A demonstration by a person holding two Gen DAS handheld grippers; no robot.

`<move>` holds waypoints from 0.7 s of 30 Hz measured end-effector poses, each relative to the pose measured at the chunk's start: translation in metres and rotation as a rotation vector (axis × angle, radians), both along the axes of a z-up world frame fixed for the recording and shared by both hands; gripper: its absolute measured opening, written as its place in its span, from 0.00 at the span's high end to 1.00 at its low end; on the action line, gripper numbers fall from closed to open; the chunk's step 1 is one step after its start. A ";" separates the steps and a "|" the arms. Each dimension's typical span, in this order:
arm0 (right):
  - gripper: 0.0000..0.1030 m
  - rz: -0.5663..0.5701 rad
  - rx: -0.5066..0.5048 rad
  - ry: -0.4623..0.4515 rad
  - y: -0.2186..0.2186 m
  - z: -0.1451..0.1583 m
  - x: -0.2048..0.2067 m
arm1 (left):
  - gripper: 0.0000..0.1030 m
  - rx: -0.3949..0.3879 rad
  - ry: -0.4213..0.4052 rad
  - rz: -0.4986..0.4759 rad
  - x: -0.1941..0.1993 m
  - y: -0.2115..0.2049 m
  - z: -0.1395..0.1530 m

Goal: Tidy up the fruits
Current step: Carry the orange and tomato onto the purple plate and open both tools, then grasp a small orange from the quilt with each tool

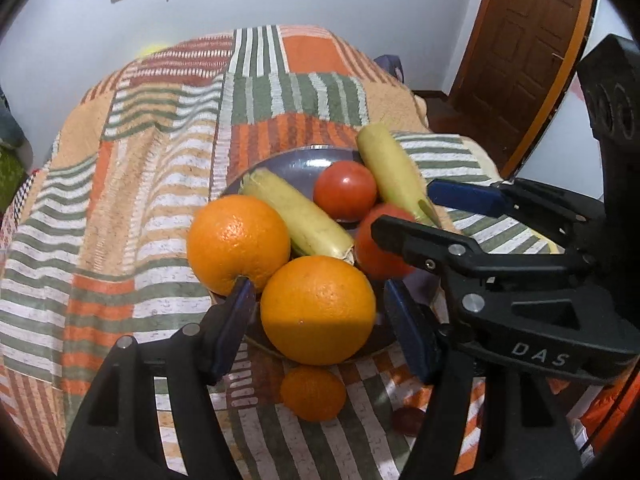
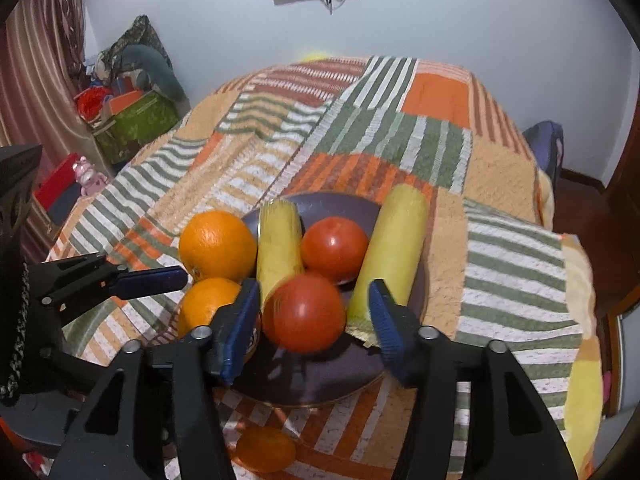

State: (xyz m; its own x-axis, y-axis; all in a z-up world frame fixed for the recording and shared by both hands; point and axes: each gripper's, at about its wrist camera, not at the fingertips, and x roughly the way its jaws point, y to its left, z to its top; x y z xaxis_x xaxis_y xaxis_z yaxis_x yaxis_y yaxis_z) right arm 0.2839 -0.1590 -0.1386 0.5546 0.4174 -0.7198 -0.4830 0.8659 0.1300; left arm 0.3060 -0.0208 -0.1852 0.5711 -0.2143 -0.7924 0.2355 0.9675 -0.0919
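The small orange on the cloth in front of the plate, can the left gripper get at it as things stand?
Probably yes. The small orange lies alone on the cloth, below the left gripper, whose open fingers flank the big orange on the plate.

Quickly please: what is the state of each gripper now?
Left gripper: open, jaws around the near orange, not pressing.
Right gripper: open, front tomato between jaws, free.

I see my left gripper (image 1: 320, 312) open around a big orange (image 1: 318, 310) on the dark plate (image 1: 296, 164). A small orange (image 1: 313, 393) sits on the cloth (image 1: 120, 200).
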 end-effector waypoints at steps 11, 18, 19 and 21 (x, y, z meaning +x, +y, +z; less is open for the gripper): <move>0.41 -0.028 0.032 -0.094 -0.021 0.040 -0.036 | 0.35 0.016 -0.075 0.027 -0.032 0.017 0.035; 0.40 -0.023 0.018 -0.079 -0.029 0.037 -0.060 | 0.35 0.023 -0.068 0.045 -0.055 0.028 0.038; 0.40 -0.025 0.019 -0.070 -0.030 0.034 -0.062 | 0.35 0.027 -0.063 0.048 -0.058 0.029 0.037; 0.40 -0.026 0.022 -0.044 -0.031 0.025 -0.067 | 0.35 0.033 -0.049 0.050 -0.063 0.031 0.033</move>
State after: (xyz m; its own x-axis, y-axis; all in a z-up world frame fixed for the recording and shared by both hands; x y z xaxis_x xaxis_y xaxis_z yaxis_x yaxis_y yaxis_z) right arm 0.2168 -0.1902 -0.1132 0.5962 0.4177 -0.6856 -0.4658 0.8755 0.1283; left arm 0.2429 0.0101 -0.1523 0.6191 -0.1588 -0.7691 0.1900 0.9805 -0.0495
